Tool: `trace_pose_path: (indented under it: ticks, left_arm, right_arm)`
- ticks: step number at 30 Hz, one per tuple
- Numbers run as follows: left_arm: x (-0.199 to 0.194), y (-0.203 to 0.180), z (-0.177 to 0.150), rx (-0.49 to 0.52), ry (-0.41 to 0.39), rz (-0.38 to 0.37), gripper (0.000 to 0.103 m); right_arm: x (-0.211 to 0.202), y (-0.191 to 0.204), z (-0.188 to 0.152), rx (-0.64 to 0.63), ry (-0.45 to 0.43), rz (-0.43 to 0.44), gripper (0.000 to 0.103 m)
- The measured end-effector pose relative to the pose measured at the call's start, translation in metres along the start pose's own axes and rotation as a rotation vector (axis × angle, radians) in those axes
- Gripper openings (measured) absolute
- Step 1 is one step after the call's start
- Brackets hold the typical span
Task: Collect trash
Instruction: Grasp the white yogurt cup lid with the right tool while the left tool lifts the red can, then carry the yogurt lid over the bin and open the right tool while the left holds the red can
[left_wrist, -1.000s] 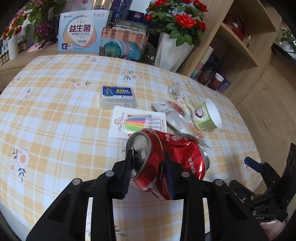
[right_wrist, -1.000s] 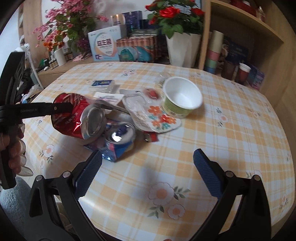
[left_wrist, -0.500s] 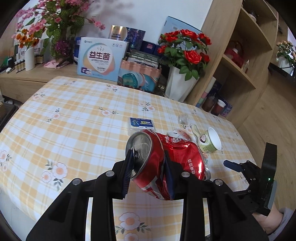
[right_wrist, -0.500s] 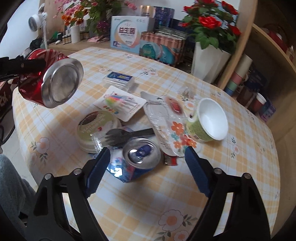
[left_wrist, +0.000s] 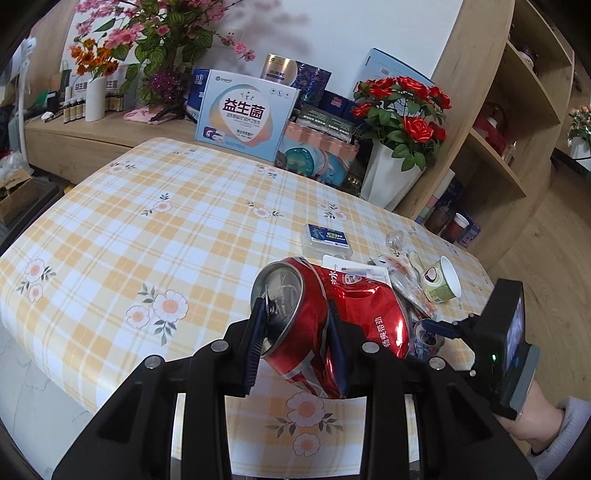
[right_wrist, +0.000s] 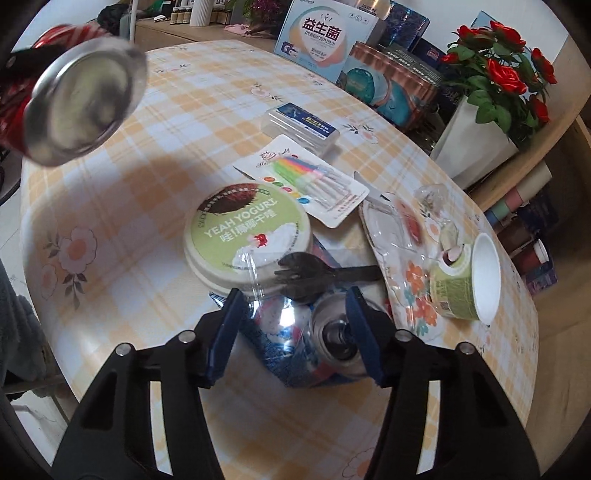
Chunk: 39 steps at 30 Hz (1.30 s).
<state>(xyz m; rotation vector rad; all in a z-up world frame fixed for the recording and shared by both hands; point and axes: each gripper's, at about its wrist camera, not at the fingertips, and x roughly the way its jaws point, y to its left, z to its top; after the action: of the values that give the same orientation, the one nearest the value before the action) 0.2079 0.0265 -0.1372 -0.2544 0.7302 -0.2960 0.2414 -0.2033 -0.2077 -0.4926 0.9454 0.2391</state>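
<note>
My left gripper (left_wrist: 295, 332) is shut on a crushed red can (left_wrist: 354, 314) and holds it in the air over the near edge of the table. From the right wrist view that red can (right_wrist: 81, 99) hangs at the upper left, bottom end toward the camera. My right gripper (right_wrist: 293, 332) points steeply down at a crushed blue can (right_wrist: 295, 343) lying on the checked tablecloth (right_wrist: 177, 147). Its jaws are closing, one on each side of the can, and a firm grip does not show. A black plastic fork (right_wrist: 317, 275) lies just beyond the blue can.
Around the blue can lie a green yogurt lid (right_wrist: 247, 229), a candle pack (right_wrist: 314, 181), a clear wrapper (right_wrist: 399, 236), a tipped green paper cup (right_wrist: 465, 284) and a small clear box (right_wrist: 303, 123). Boxes, a rose vase (right_wrist: 476, 147) and wooden shelves stand behind.
The left gripper has drawn back from the pile with the red can. The right gripper has dropped over the blue can, rolled, and narrowed its jaws from wide open to either side of it.
</note>
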Motion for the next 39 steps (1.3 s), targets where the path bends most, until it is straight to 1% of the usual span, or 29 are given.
trace_pose_path:
  ticks: [2, 5, 7, 9, 12, 13, 14, 15, 16, 18, 21, 27, 29, 30, 31, 35, 38, 39]
  left_arm:
    - [-0.004, 0.005, -0.003, -0.011, -0.004, 0.003, 0.031]
    - [-0.009, 0.011, -0.004, -0.023, -0.011, 0.004, 0.031]
    - [-0.010, 0.013, -0.005, -0.033, -0.013, 0.002, 0.031]
    - [-0.011, 0.014, -0.006, -0.028, -0.014, 0.005, 0.031]
    - [-0.011, 0.018, -0.007, -0.036, -0.014, 0.006, 0.031]
    - [-0.011, 0.019, -0.008, -0.041, -0.014, 0.008, 0.031]
    - [-0.012, 0.021, -0.008, -0.048, -0.016, 0.010, 0.031]
    - [-0.011, 0.022, -0.009, -0.053, -0.016, 0.012, 0.031]
    - [-0.012, 0.024, -0.010, -0.060, -0.015, 0.012, 0.031]
    - [-0.013, 0.027, -0.011, -0.067, -0.012, 0.015, 0.031]
    - [-0.017, 0.032, -0.013, -0.076, -0.013, 0.023, 0.031]
    - [-0.025, 0.044, -0.016, -0.085, -0.021, 0.047, 0.031]
    - [-0.026, 0.047, -0.017, -0.089, -0.020, 0.051, 0.031]
    - [-0.027, 0.049, -0.017, -0.092, -0.020, 0.051, 0.031]
    - [-0.027, 0.051, -0.018, -0.096, -0.019, 0.052, 0.031]
    - [-0.028, 0.053, -0.020, -0.100, -0.019, 0.050, 0.031]
    - [-0.030, 0.053, -0.021, -0.100, -0.024, 0.047, 0.031]
    - [-0.031, 0.054, -0.021, -0.100, -0.026, 0.046, 0.031]
  right_arm:
    - [-0.002, -0.002, 0.004, 0.027, 0.001, 0.033, 0.057]
    - [-0.009, 0.000, 0.007, 0.028, -0.009, 0.053, 0.057]
    - [-0.013, -0.002, 0.006, 0.047, -0.018, 0.078, 0.060]
    - [-0.018, -0.011, 0.006, 0.115, -0.032, 0.144, 0.061]
    - [-0.023, -0.014, 0.012, 0.158, -0.050, 0.197, 0.065]
    - [-0.025, -0.011, 0.017, 0.140, -0.057, 0.208, 0.073]
    - [-0.025, -0.007, 0.021, 0.124, -0.059, 0.218, 0.085]
    - [-0.024, -0.003, 0.027, 0.100, -0.058, 0.242, 0.092]
    - [-0.021, 0.001, 0.034, 0.069, -0.050, 0.262, 0.096]
    - [-0.010, 0.005, 0.047, 0.017, -0.018, 0.253, 0.096]
    - [0.011, 0.003, 0.063, -0.017, 0.054, 0.245, 0.096]
    - [0.045, 0.002, 0.076, -0.019, 0.174, 0.257, 0.095]
    - [0.057, 0.001, 0.077, 0.005, 0.221, 0.265, 0.090]
    - [0.060, 0.001, 0.077, 0.013, 0.236, 0.271, 0.091]
    - [0.061, 0.001, 0.078, 0.026, 0.241, 0.273, 0.086]
    - [0.060, 0.000, 0.078, 0.047, 0.249, 0.281, 0.085]
    - [0.048, -0.006, 0.081, 0.090, 0.187, 0.300, 0.085]
    - [0.040, -0.010, 0.083, 0.122, 0.143, 0.323, 0.085]
